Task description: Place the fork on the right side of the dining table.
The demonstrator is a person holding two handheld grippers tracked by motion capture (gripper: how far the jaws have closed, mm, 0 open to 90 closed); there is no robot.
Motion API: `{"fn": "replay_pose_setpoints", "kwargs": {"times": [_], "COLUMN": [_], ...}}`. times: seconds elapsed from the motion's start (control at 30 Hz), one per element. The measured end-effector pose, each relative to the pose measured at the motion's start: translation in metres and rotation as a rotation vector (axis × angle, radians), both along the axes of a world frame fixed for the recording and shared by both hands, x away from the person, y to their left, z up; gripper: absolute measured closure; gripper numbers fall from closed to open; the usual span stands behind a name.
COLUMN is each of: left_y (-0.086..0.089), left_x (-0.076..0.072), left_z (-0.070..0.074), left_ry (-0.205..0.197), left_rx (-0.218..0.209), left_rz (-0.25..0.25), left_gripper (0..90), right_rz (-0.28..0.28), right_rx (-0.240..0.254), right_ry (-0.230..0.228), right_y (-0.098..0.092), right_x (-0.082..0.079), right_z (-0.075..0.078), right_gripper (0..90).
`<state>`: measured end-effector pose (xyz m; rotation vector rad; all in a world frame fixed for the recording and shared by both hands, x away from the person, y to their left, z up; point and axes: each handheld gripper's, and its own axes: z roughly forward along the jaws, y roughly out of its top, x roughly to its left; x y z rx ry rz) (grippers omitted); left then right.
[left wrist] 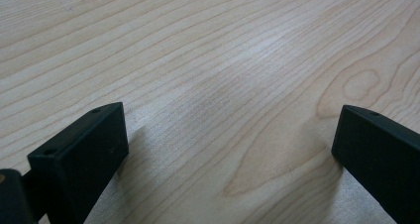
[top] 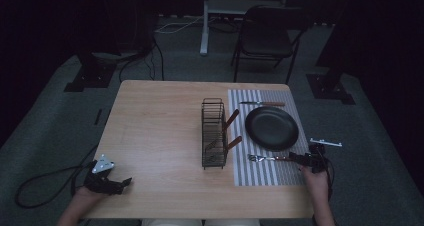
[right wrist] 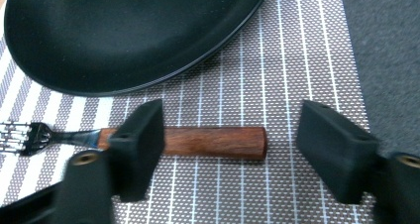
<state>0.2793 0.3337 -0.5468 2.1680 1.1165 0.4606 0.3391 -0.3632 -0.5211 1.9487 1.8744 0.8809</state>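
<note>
Two pieces laid beside the plate: knife beyond, fork nearer; the right gripper, jaws wide, straddles its handle ungripped; left gripper gapes empty; rack seemingly holds more.

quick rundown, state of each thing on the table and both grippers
fork: flat on the striped mat, between the open jaws, not gripped
plate: empty, on the mat
knife: flat beyond the plate
wire rack: upright, holding two wooden-handled utensils
right gripper: open
left gripper: open, empty, over bare table
</note>
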Motion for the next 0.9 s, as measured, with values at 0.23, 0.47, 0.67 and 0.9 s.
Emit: {"fn": "replay_pose_setpoints", "kwargs": {"times": [0.23, 0.47, 0.67, 0.9], "left_y": [0.0, 0.0, 0.0, 0.0], "left_x": [0.0, 0.0, 0.0, -0.001], "left_z": [0.0, 0.0, 0.0, 0.0], "left_ry": [0.0, 0.0, 0.0, 0.0], "left_rx": [0.0, 0.001, -0.001, -0.001], "left_rz": [0.0, 0.0, 0.001, 0.007], "left_gripper": [0.8, 0.9, 0.9, 0.8], "right_rz": [0.052, 0.123, 0.12, 0.073], "right_rx": [-0.059, -0.126, -0.126, -0.136], "right_ry": [-0.029, -0.035, -0.068, -0.126], "right_y": [0.018, 0.039, 0.052, 0.062], "right_x": [-0.01, -0.024, -0.039, -0.056], "right_z": [0.001, -0.003, -0.004, -0.01], "right_gripper": [14.2, 14.1, 13.0, 12.5]}}
